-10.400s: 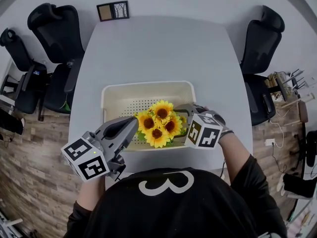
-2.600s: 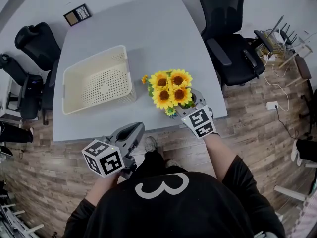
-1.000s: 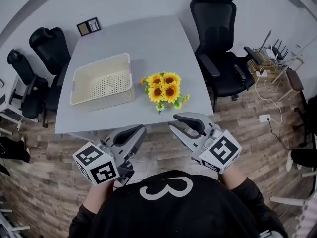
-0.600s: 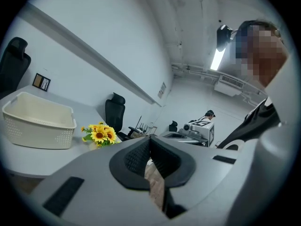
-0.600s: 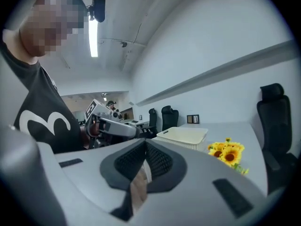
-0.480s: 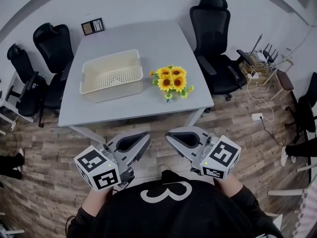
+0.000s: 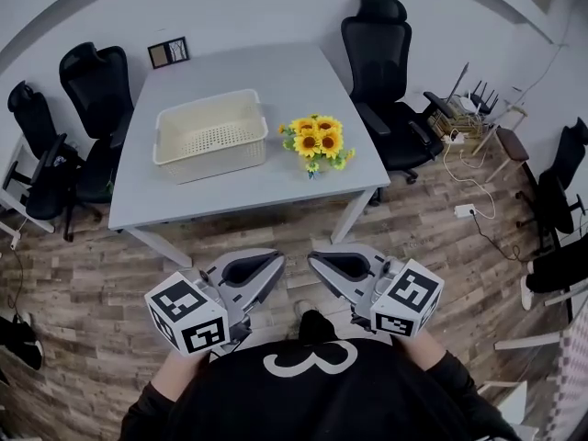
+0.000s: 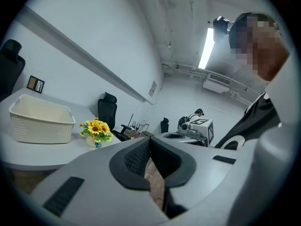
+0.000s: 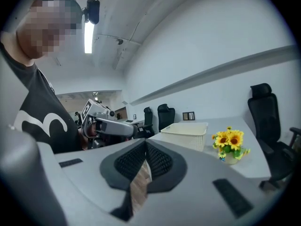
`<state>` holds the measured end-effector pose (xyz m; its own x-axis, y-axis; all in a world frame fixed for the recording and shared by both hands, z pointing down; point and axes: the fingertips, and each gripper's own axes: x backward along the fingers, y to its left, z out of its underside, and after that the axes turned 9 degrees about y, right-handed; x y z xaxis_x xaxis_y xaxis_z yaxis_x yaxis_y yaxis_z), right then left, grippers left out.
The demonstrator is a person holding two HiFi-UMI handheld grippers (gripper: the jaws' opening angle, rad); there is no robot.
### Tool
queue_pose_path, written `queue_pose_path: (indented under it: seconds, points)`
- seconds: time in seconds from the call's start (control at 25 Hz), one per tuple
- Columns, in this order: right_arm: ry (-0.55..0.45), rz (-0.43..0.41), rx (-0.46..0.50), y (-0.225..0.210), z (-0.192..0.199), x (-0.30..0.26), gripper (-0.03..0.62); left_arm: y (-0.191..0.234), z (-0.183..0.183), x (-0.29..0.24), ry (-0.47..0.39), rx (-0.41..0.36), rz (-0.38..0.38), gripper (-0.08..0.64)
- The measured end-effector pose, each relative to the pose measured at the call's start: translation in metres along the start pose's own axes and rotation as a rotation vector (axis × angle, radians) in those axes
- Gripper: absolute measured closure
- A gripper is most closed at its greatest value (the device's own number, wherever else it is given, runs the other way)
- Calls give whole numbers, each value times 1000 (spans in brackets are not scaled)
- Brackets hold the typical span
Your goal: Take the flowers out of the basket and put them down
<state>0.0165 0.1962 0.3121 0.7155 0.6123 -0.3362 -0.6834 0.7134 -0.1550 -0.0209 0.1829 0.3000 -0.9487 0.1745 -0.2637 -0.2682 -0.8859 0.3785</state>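
We've got the left gripper (image 7: 276, 263) and right gripper (image 7: 314, 262) fingers together, empty; the sunflowers (image 7: 316, 141), near the surface's (image 7: 211, 193) right edge, risk a knock.

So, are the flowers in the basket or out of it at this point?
Out. The flowers stand upright on the table, beside the basket, which looks empty.

The sunflowers (image 7: 315, 141), a small yellow bunch with green leaves in a pale pot, stood upright on the grey table (image 7: 266, 72), near its right edge. The cream perforated basket (image 7: 216, 159) sat empty just to their left, not touching them.
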Motion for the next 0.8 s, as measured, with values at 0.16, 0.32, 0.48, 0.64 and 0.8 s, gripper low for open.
queue_pose_path:
  seconds: [0.16, 0.32, 0.48, 0.64, 0.8]
  points:
    - [3, -7, 6, 5, -2, -4, 583, 2, 4, 7, -5, 6, -8, 548]
    - [17, -20, 25, 7, -3, -11, 583, 8, 5, 10, -14, 14, -22, 549]
    - [24, -30, 39, 4, -8, -13, 583, 10, 1, 8, -15, 17, -28, 548]
    - [25, -38, 33, 3, -8, -15, 583, 13, 3, 8, -17, 24, -31, 548]
    - [23, -37, 31, 1, -8, -14, 583, 15, 3, 5, -17, 27, -33, 548]
